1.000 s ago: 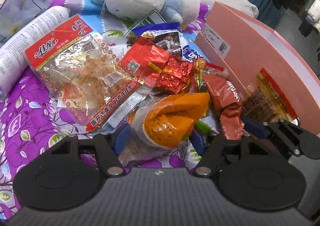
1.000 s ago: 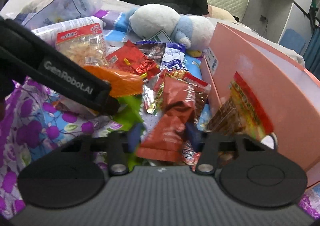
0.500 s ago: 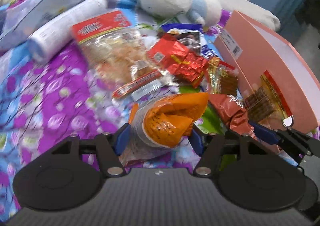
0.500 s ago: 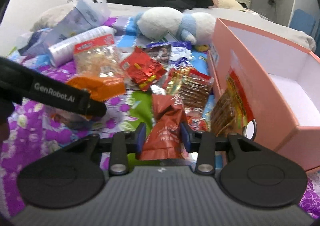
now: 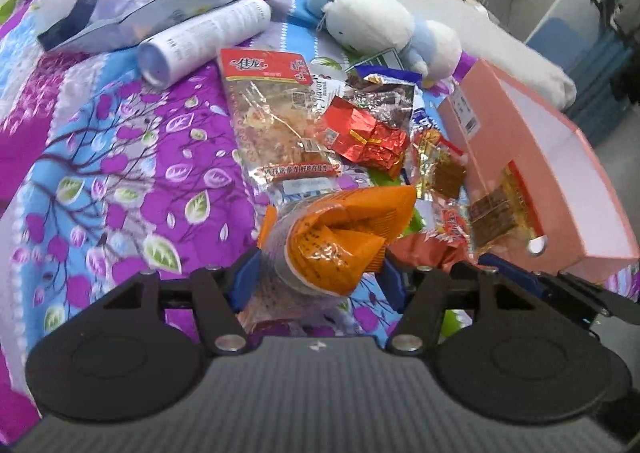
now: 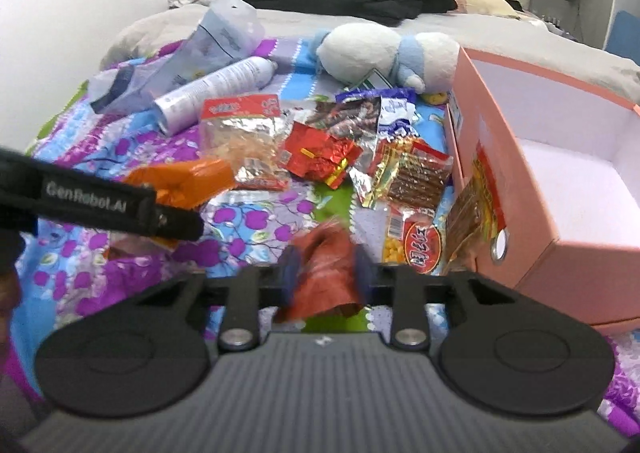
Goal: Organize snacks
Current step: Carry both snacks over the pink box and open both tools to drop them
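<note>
Spread over a purple floral bedsheet (image 5: 100, 157), loose snack packets lie beside an open pink cardboard box (image 6: 560, 181). On the left, the left gripper (image 5: 320, 277) clamps a puffy orange foil snack bag (image 5: 340, 241), lifted clear of the pile. Rightward, the right gripper (image 6: 322, 273), whose jaws have just been closing, pinches a crumpled reddish-brown packet (image 6: 324, 273). Each bag would best be carried over the box's near wall before release, the right one first, so the hands do not cross.

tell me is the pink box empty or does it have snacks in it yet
Empty, as far as shows. The right wrist view sees into the pink box: bare white floor and walls. The snacks still lie on the bedspread outside it.
</note>
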Demonstrator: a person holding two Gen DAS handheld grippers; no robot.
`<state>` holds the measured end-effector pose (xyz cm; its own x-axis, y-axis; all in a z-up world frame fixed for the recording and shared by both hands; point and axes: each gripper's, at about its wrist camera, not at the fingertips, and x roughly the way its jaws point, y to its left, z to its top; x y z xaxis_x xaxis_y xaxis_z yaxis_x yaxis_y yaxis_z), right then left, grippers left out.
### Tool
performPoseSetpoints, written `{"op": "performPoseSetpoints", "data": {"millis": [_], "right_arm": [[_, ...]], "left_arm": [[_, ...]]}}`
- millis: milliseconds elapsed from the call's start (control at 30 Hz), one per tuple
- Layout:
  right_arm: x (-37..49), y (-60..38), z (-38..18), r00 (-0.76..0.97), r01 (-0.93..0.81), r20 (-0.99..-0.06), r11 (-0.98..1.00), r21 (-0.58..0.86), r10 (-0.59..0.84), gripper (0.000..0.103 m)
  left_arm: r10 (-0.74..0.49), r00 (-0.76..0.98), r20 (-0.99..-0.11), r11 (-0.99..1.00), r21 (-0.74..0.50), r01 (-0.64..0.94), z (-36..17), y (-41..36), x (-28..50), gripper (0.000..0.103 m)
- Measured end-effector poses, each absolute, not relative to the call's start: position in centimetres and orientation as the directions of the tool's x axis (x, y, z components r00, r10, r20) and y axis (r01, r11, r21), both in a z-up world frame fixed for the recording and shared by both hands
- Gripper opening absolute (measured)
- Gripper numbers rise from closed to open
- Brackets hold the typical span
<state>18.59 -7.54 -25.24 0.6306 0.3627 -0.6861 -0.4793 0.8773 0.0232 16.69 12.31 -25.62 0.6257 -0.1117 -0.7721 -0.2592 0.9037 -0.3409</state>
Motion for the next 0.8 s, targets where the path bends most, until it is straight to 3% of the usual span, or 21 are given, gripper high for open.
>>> {"op": "performPoseSetpoints", "data": {"millis": [433,800], "right_arm": [[16.7,-9.6,-24.3,0.569,-0.446,-0.732,0.888,0.109,0.375,0.027],[17.2,-11.2,-18.9,0.622,-0.457,-0.676,0.884,0.097,0.395,0.027]], "left_arm": [[-0.117,0.634,-0.764,0.877,-0.380,-0.296,-24.3,10.9,12.7,0.067],[-0.092,0.672,-0.735,0.889,-0.365,-0.278,-19.3,8.8,13.6,0.067]]}}
